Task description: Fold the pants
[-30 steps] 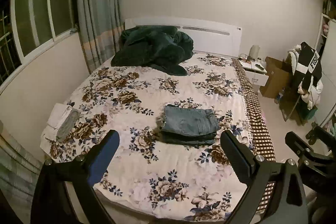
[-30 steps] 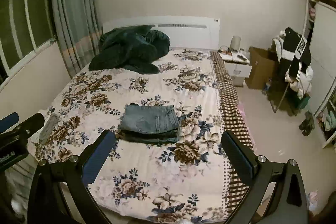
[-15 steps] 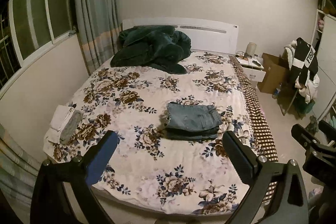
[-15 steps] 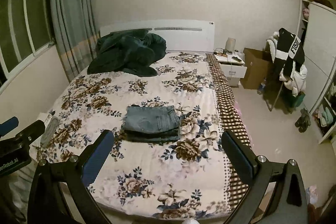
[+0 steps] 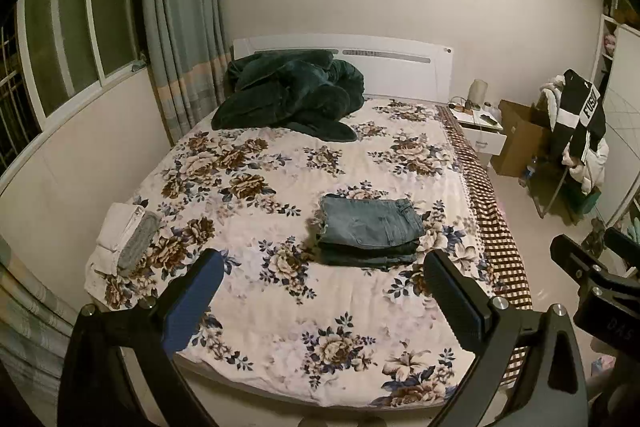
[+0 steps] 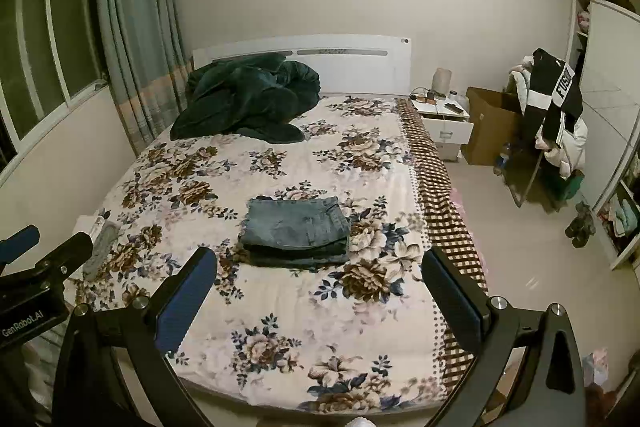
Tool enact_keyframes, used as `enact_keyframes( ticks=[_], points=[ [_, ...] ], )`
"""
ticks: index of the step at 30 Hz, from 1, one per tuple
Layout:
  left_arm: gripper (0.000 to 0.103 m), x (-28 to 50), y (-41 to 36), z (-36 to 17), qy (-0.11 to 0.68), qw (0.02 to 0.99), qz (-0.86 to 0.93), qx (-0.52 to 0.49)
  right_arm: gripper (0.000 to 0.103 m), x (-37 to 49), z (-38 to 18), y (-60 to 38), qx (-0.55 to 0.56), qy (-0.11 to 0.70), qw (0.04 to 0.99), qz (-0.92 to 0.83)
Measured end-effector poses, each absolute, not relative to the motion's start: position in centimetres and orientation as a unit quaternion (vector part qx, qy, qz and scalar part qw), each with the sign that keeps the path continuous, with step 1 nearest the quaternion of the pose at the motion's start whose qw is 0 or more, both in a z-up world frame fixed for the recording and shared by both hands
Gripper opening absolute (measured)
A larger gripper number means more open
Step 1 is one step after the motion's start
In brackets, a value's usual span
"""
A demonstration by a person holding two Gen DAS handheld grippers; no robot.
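Note:
The blue jeans (image 5: 370, 229) lie folded in a neat stack in the middle of the flowered bed (image 5: 280, 307); they also show in the right wrist view (image 6: 296, 231). My left gripper (image 5: 320, 291) is open and empty, held above the bed's foot, well back from the jeans. My right gripper (image 6: 316, 287) is open and empty too, at the same distance. Each gripper shows at the edge of the other's view: the right one (image 5: 592, 279) and the left one (image 6: 36, 267).
A dark green blanket (image 5: 292, 95) is heaped at the headboard. Folded white and grey clothes (image 5: 124, 239) sit at the bed's left edge. A nightstand (image 6: 444, 123), cardboard box (image 6: 488, 123) and a chair with clothes (image 6: 556, 115) stand right of the bed.
Both grippers have pulled back and up from the bed, so more of the bed's foot and the room shows. The jeans have not moved.

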State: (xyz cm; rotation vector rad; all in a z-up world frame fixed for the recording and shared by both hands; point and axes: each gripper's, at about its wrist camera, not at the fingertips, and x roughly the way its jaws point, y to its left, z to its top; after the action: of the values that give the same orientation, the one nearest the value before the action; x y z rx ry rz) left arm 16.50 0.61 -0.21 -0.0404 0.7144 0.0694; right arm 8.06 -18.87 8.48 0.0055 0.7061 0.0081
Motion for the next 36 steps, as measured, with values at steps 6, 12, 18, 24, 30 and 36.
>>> enact_keyframes(
  ticks=[6, 12, 18, 24, 30, 36],
  points=[
    [0.102, 16.4, 0.5, -0.1, 0.348, 0.937, 0.034, -0.018, 0.103, 8.1, 8.3, -18.7, 0.006, 0.348, 0.938, 0.008],
    [0.102, 16.4, 0.6, 0.2, 0.346, 0.938, 0.031, -0.015, 0.103, 8.1, 8.1, -18.6, 0.007, 0.349, 0.937, 0.010],
    [0.102, 16.4, 0.9, 0.1, 0.345, 0.938, 0.029, -0.014, 0.103, 8.0, 7.9, -18.6, 0.007, 0.351, 0.936, 0.012],
    [0.102, 16.4, 0.9, 0.2, 0.345, 0.938, 0.027, -0.015, 0.103, 7.8, 7.8, -18.4, 0.007, 0.351, 0.936, 0.012],
    [0.102, 16.5, 1.2, 0.3, 0.346, 0.938, 0.025, -0.016, 0.103, 7.9, 7.6, -18.1, 0.008, 0.353, 0.936, 0.014],
    [0.102, 16.5, 1.2, 0.2, 0.345, 0.938, 0.025, -0.015, 0.103, 7.7, 7.4, -18.0, 0.007, 0.353, 0.935, 0.013]
  ],
)
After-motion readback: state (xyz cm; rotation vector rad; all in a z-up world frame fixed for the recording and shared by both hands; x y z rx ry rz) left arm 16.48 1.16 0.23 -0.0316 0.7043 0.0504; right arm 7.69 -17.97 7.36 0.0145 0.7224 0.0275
